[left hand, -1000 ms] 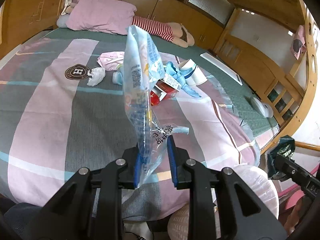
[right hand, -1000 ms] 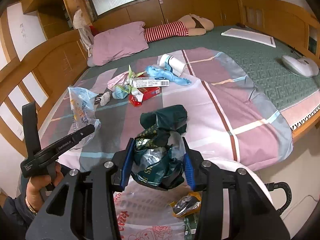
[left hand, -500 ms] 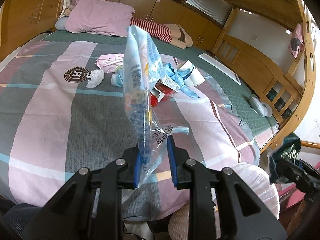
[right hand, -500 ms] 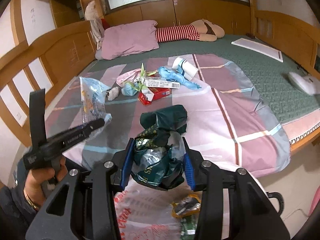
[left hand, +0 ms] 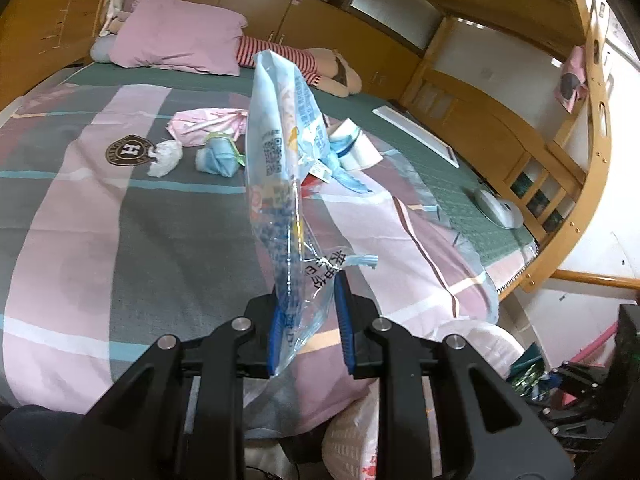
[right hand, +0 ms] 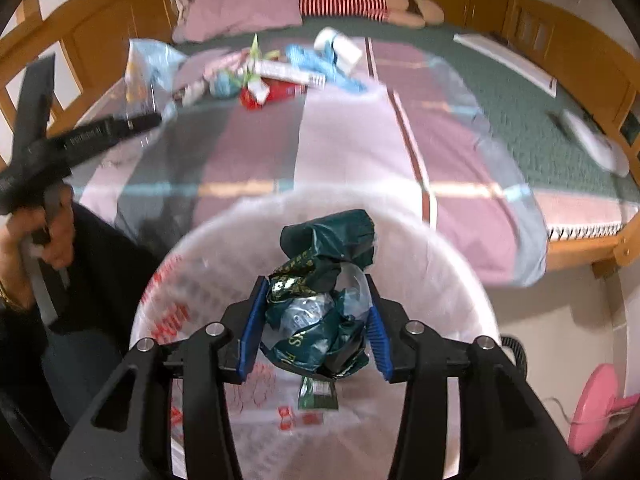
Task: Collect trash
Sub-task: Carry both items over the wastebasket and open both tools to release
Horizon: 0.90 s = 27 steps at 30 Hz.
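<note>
Presently, the left tongs (left hand: 308, 320) are clenched on the lower end of a clear blue-printed plastic bag (left hand: 280, 152), which stands upright from the pads above the near part of the bed (left hand: 120, 240). In the right wrist view the same tongs appear at the left edge, gripped by a hand (right hand: 44, 236), with the bag raised above the bedspread.

The right tongs (right hand: 316, 332) hang over the open mouth of a white bin bag (right hand: 440, 280) with red print, beside the foot of the bed. A crumpled dark green wrapper (right hand: 320, 276) sits between their blue pads; the jaws are opening. The left pad looks to touch the wrapper, while a small gap shows at the right pad, so the grip is slackening. The view is motion-blurred. A smaller green packet (right hand: 318, 392) lies inside the bin bag below.

Uncollected trash lies clustered mid-bed: a pink packet (left hand: 208, 124), a white crumpled tissue (left hand: 164, 156), a blue bundle (left hand: 218, 158), a red box (right hand: 276, 94), a white cup (left hand: 356, 148) on its side, and a blue rag (left hand: 348, 178).

At the head of the bed lie a pink pillow (left hand: 180, 36) and a striped stuffed toy (left hand: 332, 72). A white object (left hand: 498, 208) rests on the green mat near the right rail. A pink fan (right hand: 596, 404) stands on the floor.
</note>
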Tool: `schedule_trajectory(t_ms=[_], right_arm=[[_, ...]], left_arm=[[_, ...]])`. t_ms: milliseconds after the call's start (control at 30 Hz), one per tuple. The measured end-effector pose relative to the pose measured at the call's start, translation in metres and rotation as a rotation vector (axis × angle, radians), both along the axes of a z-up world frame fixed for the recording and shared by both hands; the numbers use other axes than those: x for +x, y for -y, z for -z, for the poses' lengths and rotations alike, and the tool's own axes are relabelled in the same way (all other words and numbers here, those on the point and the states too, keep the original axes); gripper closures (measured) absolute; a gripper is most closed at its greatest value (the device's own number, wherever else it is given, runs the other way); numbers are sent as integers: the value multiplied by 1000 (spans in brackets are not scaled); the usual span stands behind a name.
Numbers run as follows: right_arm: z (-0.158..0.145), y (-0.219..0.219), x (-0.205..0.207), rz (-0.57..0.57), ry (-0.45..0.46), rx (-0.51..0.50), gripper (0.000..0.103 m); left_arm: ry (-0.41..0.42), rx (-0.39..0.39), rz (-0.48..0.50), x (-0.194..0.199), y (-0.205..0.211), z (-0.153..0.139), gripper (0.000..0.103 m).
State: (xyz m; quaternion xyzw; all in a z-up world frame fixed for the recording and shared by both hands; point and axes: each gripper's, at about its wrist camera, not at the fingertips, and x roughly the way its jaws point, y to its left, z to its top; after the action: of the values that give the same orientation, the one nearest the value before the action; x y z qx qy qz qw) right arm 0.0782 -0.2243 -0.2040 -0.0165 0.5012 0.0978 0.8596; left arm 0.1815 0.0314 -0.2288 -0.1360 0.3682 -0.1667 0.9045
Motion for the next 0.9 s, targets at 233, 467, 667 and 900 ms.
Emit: schedule_trajectory(t_ms=[233, 467, 667, 900], right_arm=[[-21, 10, -3, 43, 104, 115, 28], [-58, 56, -8, 258, 287, 261, 25], [-66, 91, -14, 408, 338, 318, 25], [-51, 104, -12, 482, 292, 346, 25]], left_arm=[[-6, 2, 6, 1, 2, 0, 79], [3, -205, 321, -12, 18, -2, 79], [0, -230, 716, -44, 66, -5, 78], [-54, -6, 772, -61, 103, 7, 4]])
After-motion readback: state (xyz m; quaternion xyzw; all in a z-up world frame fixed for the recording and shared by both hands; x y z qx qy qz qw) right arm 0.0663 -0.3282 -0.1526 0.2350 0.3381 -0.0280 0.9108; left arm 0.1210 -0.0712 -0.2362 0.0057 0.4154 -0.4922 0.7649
